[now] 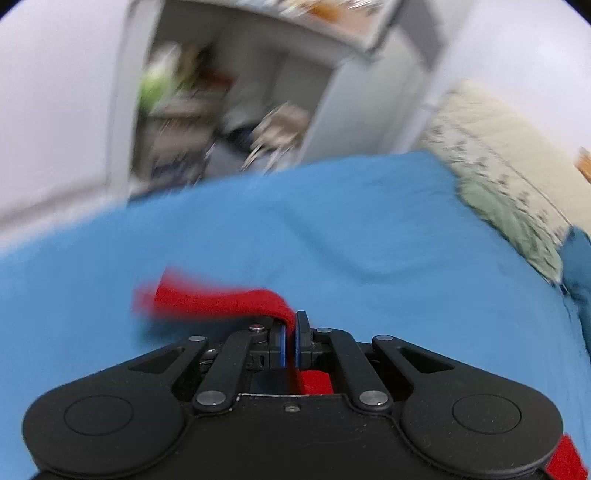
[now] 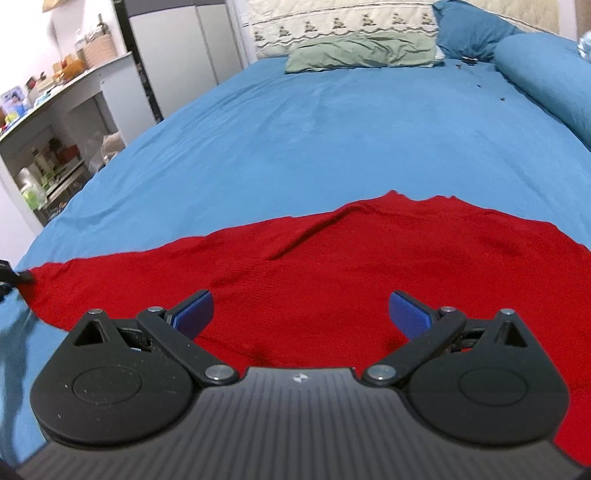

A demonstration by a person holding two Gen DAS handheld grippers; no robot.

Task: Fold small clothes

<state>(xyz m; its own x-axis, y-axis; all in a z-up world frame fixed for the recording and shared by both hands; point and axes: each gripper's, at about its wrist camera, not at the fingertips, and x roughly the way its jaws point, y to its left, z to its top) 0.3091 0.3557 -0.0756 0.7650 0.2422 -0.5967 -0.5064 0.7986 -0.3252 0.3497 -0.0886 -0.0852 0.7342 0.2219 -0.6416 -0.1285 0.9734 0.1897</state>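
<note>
The red knitted garment lies spread flat on the blue bedsheet, near the foot of the bed, its far edge rising to a low peak and one long crease running diagonally across its middle. At its left corner the cloth is drawn out to a point, where a dark gripper tip meets it at the edge of the right wrist view. In the left wrist view, the left gripper has its blue pads pressed together on a fold of that red fabric, which arches up and trails off to the left in a blurred strip; a bit more red shows below the pads. The right gripper hangs just over the near part of the garment with its jaws spread wide and nothing between its blue pads. Farther up the bed sit a green pillow, a blue pillow and a cream embroidered headboard cover. A grey shelf unit crowded with bottles and jars stands to the left of the bed
</note>
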